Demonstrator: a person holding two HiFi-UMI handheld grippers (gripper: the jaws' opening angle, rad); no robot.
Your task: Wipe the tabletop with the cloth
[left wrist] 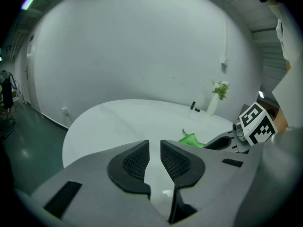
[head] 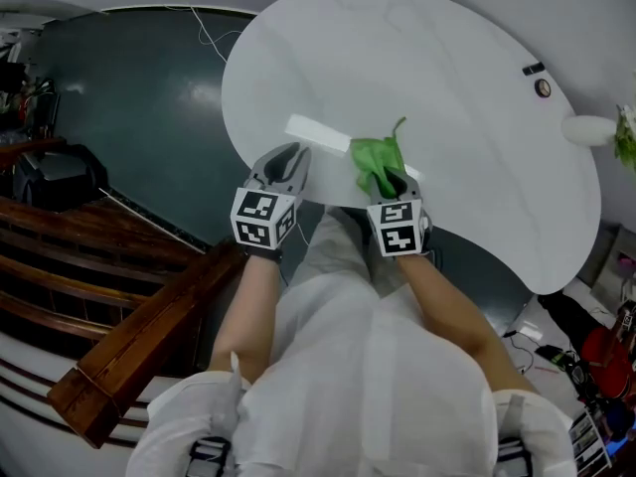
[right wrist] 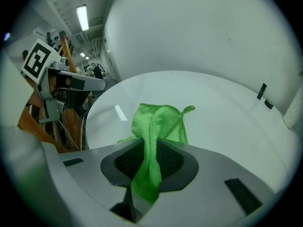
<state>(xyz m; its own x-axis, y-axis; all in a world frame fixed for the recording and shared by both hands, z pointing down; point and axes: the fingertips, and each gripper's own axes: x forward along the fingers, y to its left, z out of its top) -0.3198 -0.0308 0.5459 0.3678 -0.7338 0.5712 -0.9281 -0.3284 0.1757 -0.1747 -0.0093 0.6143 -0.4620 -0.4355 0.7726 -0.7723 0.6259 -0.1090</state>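
Note:
A green cloth (head: 374, 154) lies bunched on the near edge of the white oval table (head: 447, 117). My right gripper (head: 391, 175) is shut on its near end. In the right gripper view a twisted strand of the cloth (right wrist: 158, 119) runs back between the jaws of that gripper (right wrist: 150, 150), and the rest spreads on the tabletop (right wrist: 222, 112). My left gripper (head: 290, 152) hovers over the table edge a short way left of the cloth. Its pads (left wrist: 136, 162) stand nearly together with only a thin slit and nothing between them. The cloth (left wrist: 191, 139) shows to its right.
A white vase with a plant (head: 588, 129) stands at the table's far right edge. Two small dark items (head: 538, 78) lie near it. A bright light strip (head: 316, 132) reflects on the tabletop. Wooden benches (head: 119, 356) and dark floor (head: 129, 97) lie to the left.

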